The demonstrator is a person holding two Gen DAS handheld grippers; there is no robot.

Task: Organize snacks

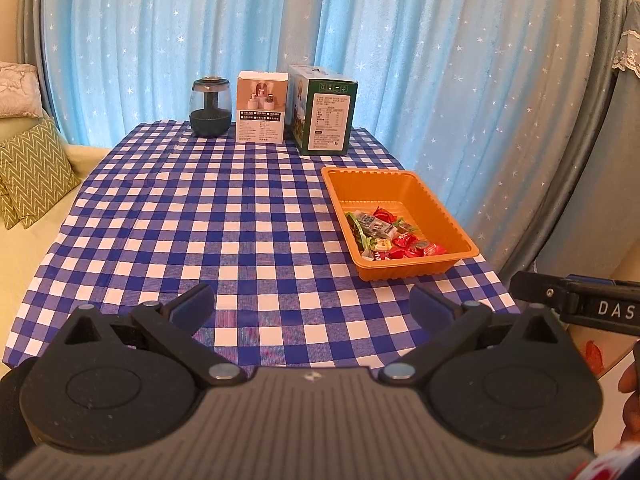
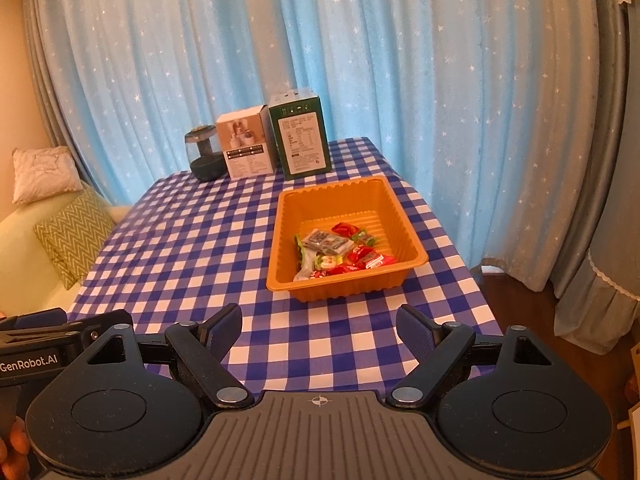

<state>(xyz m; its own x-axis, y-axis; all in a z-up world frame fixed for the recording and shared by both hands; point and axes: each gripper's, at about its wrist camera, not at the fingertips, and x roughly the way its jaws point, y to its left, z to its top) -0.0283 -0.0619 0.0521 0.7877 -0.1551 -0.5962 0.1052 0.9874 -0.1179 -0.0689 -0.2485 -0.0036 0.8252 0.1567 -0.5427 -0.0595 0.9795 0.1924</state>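
An orange plastic tray [image 1: 432, 196] sits on the right side of the checked table; it also shows in the right wrist view [image 2: 288, 224]. Several wrapped snacks [image 1: 390, 236], red, green and grey, lie in its near half, also seen in the right wrist view [image 2: 340, 254]. My left gripper [image 1: 312, 304] is open and empty above the table's near edge, left of the tray. My right gripper [image 2: 319, 328] is open and empty, just in front of the tray. The right gripper's side shows at the right edge of the left wrist view [image 1: 576, 300].
A blue-and-white checked cloth [image 1: 224, 216] covers the table. At the far edge stand a dark glass jar [image 1: 211, 107], a white box [image 1: 261, 107] and a green box [image 1: 324, 110]. A sofa with a zigzag cushion [image 1: 34, 172] lies left. Blue star curtains hang behind.
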